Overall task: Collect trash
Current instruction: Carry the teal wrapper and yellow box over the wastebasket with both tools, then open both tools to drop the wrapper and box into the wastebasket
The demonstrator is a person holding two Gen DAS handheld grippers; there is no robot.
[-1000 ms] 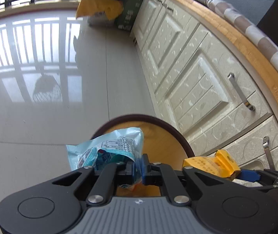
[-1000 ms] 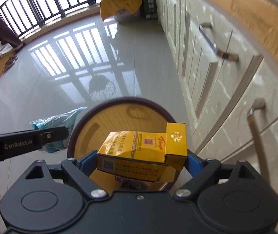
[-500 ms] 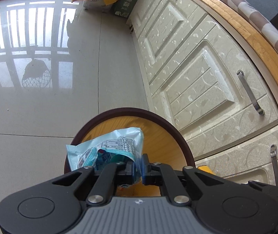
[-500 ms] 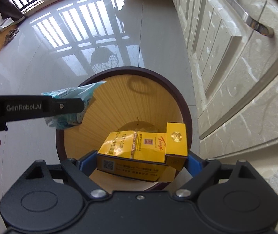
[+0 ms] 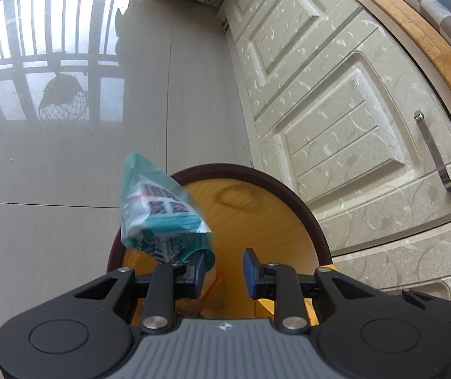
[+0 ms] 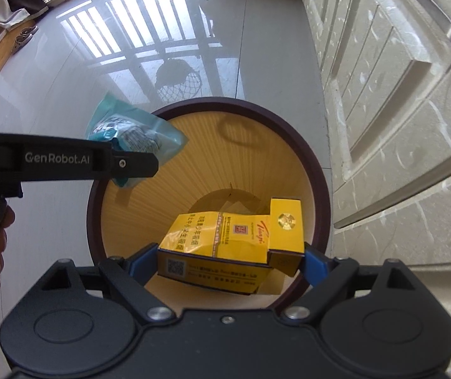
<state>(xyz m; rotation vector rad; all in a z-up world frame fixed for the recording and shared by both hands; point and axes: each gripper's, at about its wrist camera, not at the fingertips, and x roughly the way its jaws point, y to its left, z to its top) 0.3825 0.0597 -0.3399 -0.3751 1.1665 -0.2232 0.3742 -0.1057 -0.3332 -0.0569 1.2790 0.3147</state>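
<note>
Left wrist view: the left gripper [image 5: 223,270] has just been opening its jaws, released; the crinkled teal plastic wrapper [image 5: 159,214] tilts off the left pad over the round wooden bin with a dark brown rim [image 5: 291,192].

Right wrist view: the right gripper [image 6: 228,257] grasps the yellow cardboard cigarette box [image 6: 234,237] above the bin's near side.

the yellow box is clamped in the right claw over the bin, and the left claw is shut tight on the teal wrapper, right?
Not quite. The right claw does clamp the yellow box over the bin, but the left claw is open: its jaws have just been opening, and the left wrist view shows the teal wrapper touching only one finger.
</note>
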